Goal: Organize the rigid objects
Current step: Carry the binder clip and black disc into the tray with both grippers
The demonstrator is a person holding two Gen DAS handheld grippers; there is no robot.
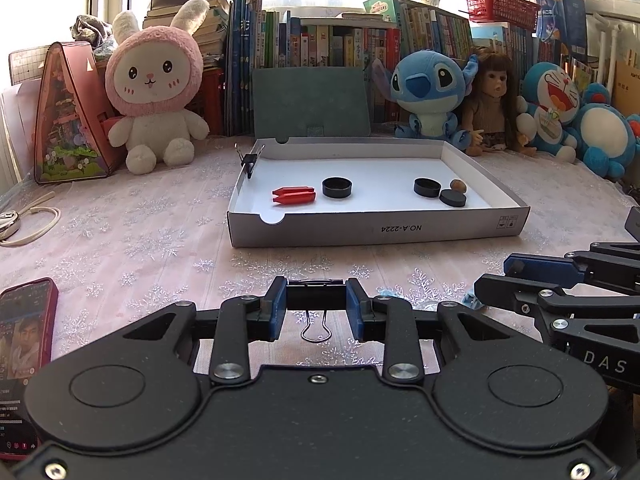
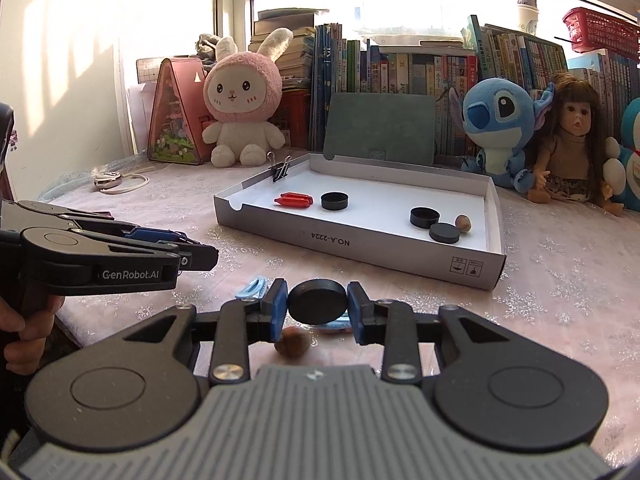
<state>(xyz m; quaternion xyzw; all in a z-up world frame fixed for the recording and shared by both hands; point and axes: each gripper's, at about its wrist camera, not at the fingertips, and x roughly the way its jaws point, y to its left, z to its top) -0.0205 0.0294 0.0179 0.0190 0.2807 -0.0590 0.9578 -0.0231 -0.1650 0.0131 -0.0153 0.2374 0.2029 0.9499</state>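
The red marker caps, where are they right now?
In both wrist views, the red marker caps lie inside the white box, at its left end, just left of a black lid.

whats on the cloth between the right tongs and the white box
Nothing: in the right wrist view the snowflake cloth is bare between the right tongs, shut on a black cap, and the white box.

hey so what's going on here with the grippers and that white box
A person is sorting small items into the white box. The left hand-held gripper is shut on a binder clip, and the right hand-held gripper is shut on a black cap. Both are short of the box. Already inside are three black caps, a red piece and a nut; another clip sits on the box's left wall. A second nut remains on the table.
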